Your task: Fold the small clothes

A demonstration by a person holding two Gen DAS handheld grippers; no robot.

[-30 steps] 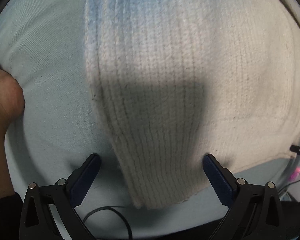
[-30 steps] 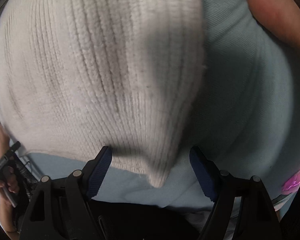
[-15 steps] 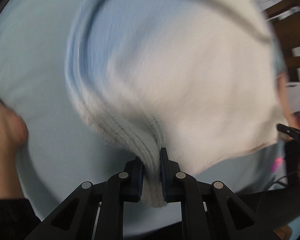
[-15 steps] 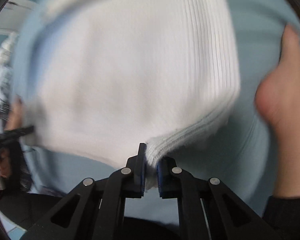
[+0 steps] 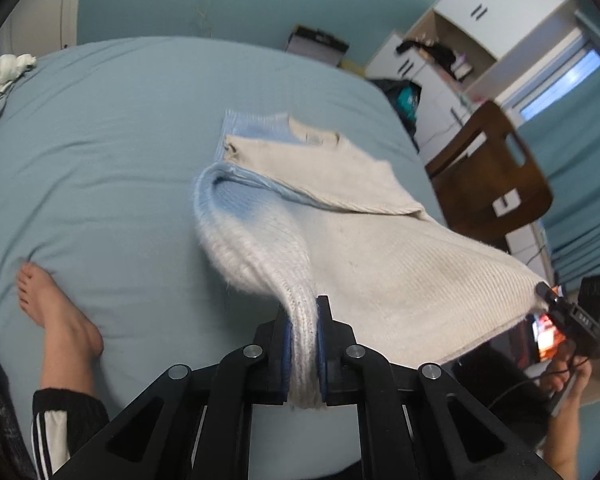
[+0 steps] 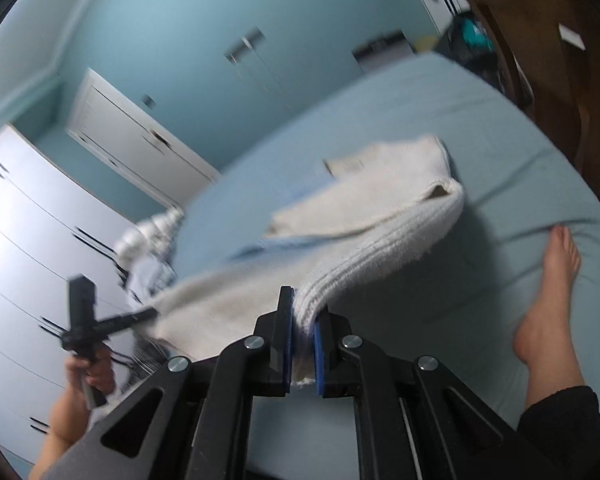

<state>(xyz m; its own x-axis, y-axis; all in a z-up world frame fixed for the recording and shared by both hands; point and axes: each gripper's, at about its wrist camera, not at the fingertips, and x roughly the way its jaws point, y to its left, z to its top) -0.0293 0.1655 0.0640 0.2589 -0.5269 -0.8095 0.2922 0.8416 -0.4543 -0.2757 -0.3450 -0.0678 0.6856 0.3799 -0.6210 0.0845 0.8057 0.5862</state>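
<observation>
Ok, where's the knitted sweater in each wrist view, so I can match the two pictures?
Left wrist: the sweater fills centre to right, its hem corner pinched in the left gripper at bottom centre.
Right wrist: the sweater runs from centre to lower left, its corner pinched in the right gripper.
Shared landmark: the bare foot on the blue bedsheet.

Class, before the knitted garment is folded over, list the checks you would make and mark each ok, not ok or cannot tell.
1. Left hand-held gripper clamped on the cream and pale-blue knitted sweater: ok.
2. Right hand-held gripper clamped on the sweater's hem: ok.
3. Near hem lifted off the light-blue bed sheet: ok.
4. Far, neck end resting on the sheet: ok.
5. Bare foot clear of the sweater: ok.
6. Fabric free of bunching: not ok, rolled at the side.
</observation>
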